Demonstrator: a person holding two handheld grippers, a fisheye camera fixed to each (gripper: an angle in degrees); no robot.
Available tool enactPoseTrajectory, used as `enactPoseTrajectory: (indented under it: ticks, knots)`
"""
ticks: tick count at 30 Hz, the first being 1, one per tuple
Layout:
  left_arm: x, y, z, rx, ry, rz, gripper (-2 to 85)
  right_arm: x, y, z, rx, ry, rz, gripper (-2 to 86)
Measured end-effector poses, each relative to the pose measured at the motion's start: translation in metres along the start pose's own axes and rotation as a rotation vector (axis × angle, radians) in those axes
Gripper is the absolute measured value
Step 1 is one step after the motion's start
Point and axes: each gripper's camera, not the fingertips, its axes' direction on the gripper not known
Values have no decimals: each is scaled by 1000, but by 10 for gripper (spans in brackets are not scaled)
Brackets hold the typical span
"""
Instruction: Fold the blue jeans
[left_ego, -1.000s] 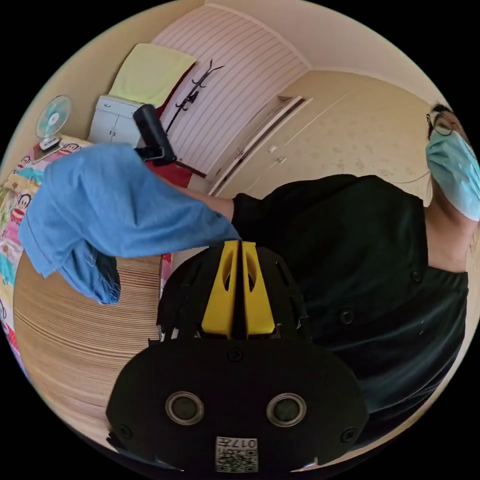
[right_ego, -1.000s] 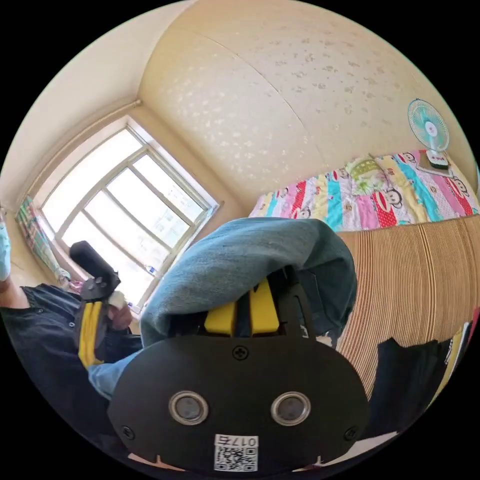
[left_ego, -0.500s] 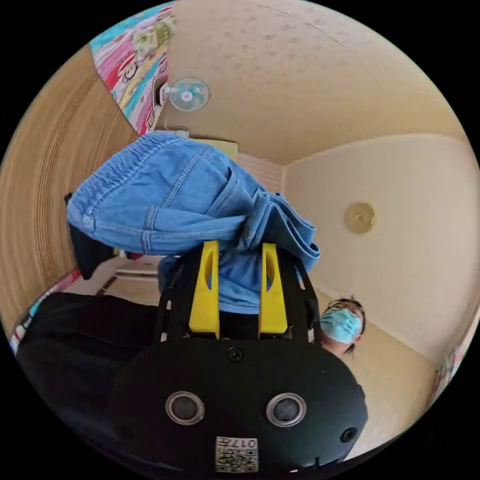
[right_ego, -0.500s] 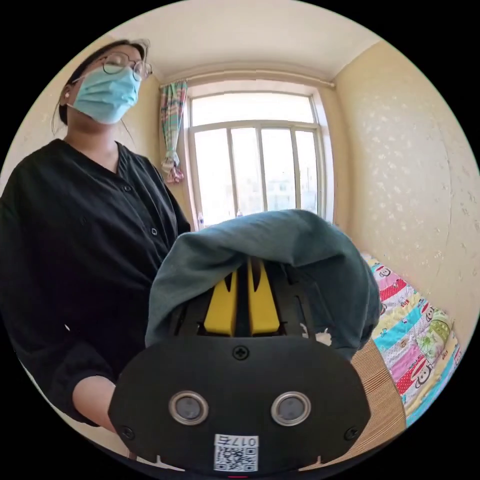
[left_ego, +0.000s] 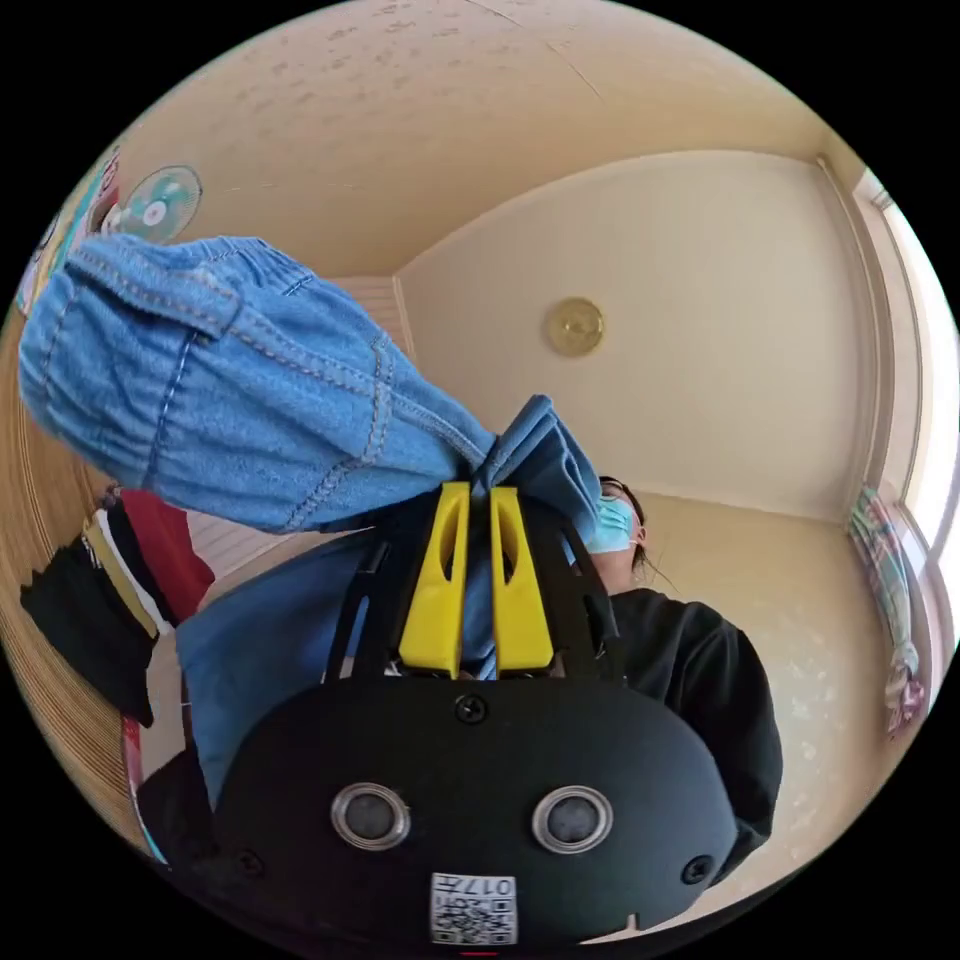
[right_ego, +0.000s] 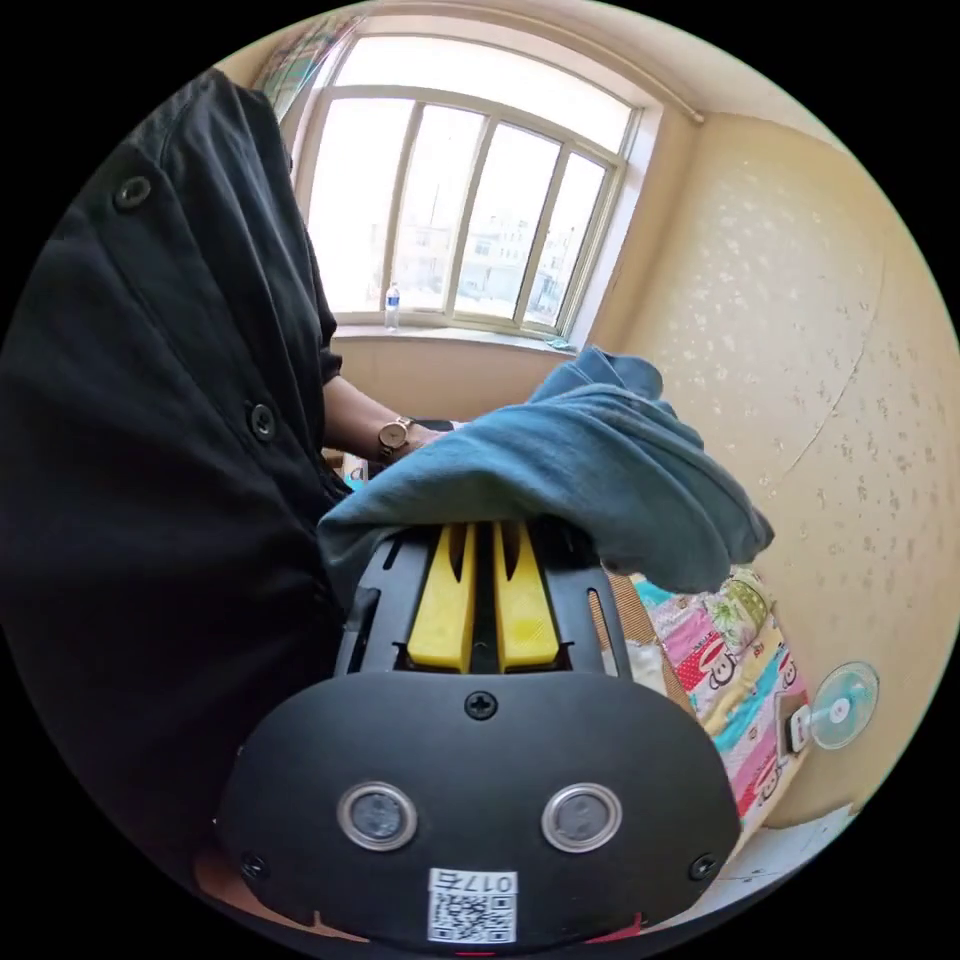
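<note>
1. In the left gripper view we saw the left gripper (left_ego: 478, 490) with its yellow jaws pressed together on a fold of the blue jeans (left_ego: 240, 400), denim pinched between them.
2. From that pinch the jeans bunched out to the view's left, held in the air, with seams and stitching facing the camera.
3. A person in a black top (left_ego: 700, 670) stood behind the gripper, and a ceiling lamp (left_ego: 574, 326) and a fan (left_ego: 152, 204) showed beyond.
4. In the right gripper view the right gripper (right_ego: 484, 530) had its jaws drawn close together, their tips hidden under the jeans (right_ego: 570, 480); we could not tell whether they clamped the cloth.
5. The denim draped over those tips, beside the person's wrist with a watch (right_ego: 392, 436).
6. A window (right_ego: 450, 220) and a patterned bedcover (right_ego: 740, 660) lay behind.
</note>
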Motion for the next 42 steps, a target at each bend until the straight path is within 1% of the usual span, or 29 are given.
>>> enactPoseTrajectory:
  ticks: [2,5,7,9,11,13,15,16,17,18,19,22,24,25,26,27,28,29,30,31,32,33,34,35,36,38,39,40,42]
  knots:
    - [22,-6,10,-76,20,107,38,41,27,-27,127,-152,155,28]
    - [48,-5,25,-159,76,238,35,96,63,-54,249,-368,276,28]
    - [47,1,32,-181,121,256,35,122,80,-64,301,-461,308,26]
    - [34,8,43,-217,230,245,34,151,93,-65,319,-606,311,25]
    - [35,15,45,-180,311,324,32,192,111,-62,337,-800,336,29]
    - [38,18,48,-152,408,388,31,222,129,-64,376,-881,374,38]
    - [47,20,54,-136,505,469,30,251,151,-71,450,-911,436,57]
    - [49,20,56,-134,521,484,30,272,168,-74,530,-963,498,74]
    - [51,20,60,-133,544,507,29,293,182,-70,595,-1063,545,92]
    - [51,20,65,-136,560,519,30,304,187,-66,616,-1111,571,101]
    - [49,20,68,-139,565,521,30,322,193,-54,634,-1172,626,119]
    - [25,22,86,-143,552,470,31,356,187,-11,580,-1231,759,153]
    - [-11,26,103,-137,545,369,32,370,170,21,578,-1347,785,164]
    - [-19,27,107,-137,541,341,33,380,160,40,635,-1448,780,164]
    - [-34,29,116,-143,518,290,34,391,157,51,746,-1511,796,154]
    - [-43,32,121,-149,470,260,34,398,158,55,802,-1520,819,149]
    - [-46,33,121,-152,434,252,35,412,166,56,904,-1501,872,123]
    - [-51,37,119,-159,337,231,35,425,178,49,1009,-1432,904,95]
    - [-57,41,112,-164,200,187,35,430,183,42,1054,-1384,907,80]
    - [-60,44,107,-167,124,159,36,442,193,24,1120,-1267,899,60]
    - [-66,51,96,-175,-52,85,37,452,199,3,1164,-1159,862,50]
    - [-73,60,84,-182,-253,-12,38,457,201,-7,1190,-1113,839,48]
    - [-76,65,77,-183,-364,-67,40,463,205,-28,1247,-1031,786,44]
    - [-82,75,67,-190,-578,-168,43,466,204,-47,1272,-936,737,41]
    - [-86,85,61,-197,-766,-253,47,466,201,-56,1253,-878,724,40]
    - [-86,96,66,-194,-972,-296,57,459,187,-75,1175,-629,749,33]
    - [-86,101,76,-185,-1042,-292,69,456,183,-76,1163,-578,747,30]
    - [-87,102,83,-183,-1050,-282,76,451,175,-74,1144,-516,730,24]
    - [-94,100,125,-177,-979,-205,85,446,161,-62,1122,-481,691,14]
